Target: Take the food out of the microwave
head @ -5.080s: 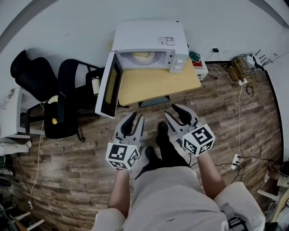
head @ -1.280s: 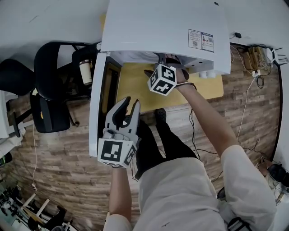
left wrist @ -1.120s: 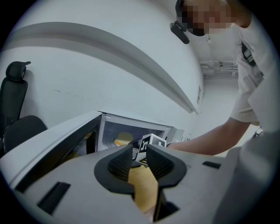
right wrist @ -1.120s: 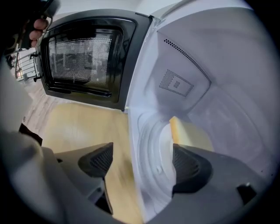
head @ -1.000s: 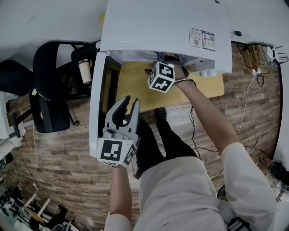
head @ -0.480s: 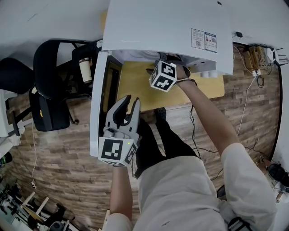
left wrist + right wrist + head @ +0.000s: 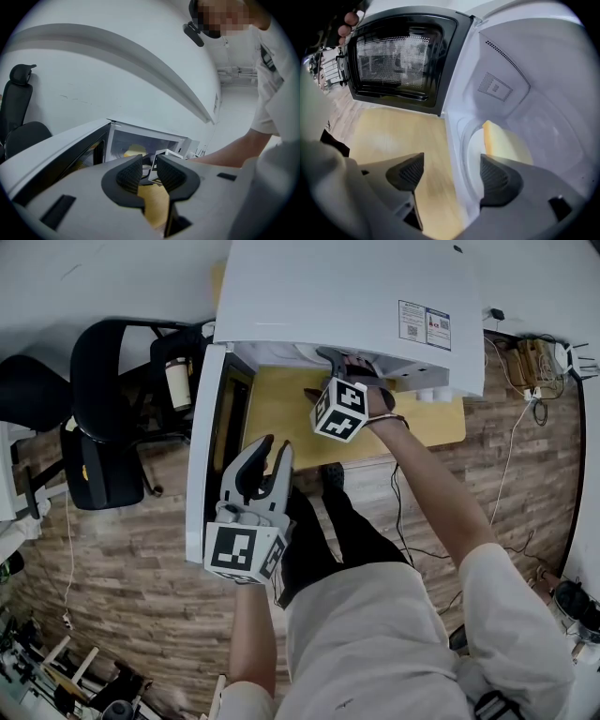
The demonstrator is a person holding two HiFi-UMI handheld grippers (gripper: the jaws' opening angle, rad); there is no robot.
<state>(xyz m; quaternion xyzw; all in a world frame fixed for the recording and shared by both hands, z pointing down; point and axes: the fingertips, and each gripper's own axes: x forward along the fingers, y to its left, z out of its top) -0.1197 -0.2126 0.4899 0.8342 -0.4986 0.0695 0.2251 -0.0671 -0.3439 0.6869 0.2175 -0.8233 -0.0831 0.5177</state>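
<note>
The white microwave (image 7: 347, 296) stands on a yellow table (image 7: 281, 413) with its door (image 7: 202, 456) swung open to the left. Inside, a slab of yellow food (image 7: 506, 143) lies on a white plate (image 7: 472, 145). My right gripper (image 7: 347, 367) is at the oven's mouth, its jaws wide and closing. The oven's front sill lies between them, and the plate's rim sits just past the right pad. No pad presses on anything. My left gripper (image 7: 264, 454) hangs low beside the door, with a narrow gap between its jaws and nothing in it. The food (image 7: 135, 150) shows beyond it.
Black office chairs (image 7: 103, 399) stand left of the door, with a bottle (image 7: 176, 385) by one. Cables and plugs (image 7: 530, 362) lie on the wooden floor at the right. The person's legs are below the table's front edge.
Since five seconds ago the person has stepped up to the microwave and the right gripper has reached its mouth. Over the last second that gripper shifted slightly; the left one kept still.
</note>
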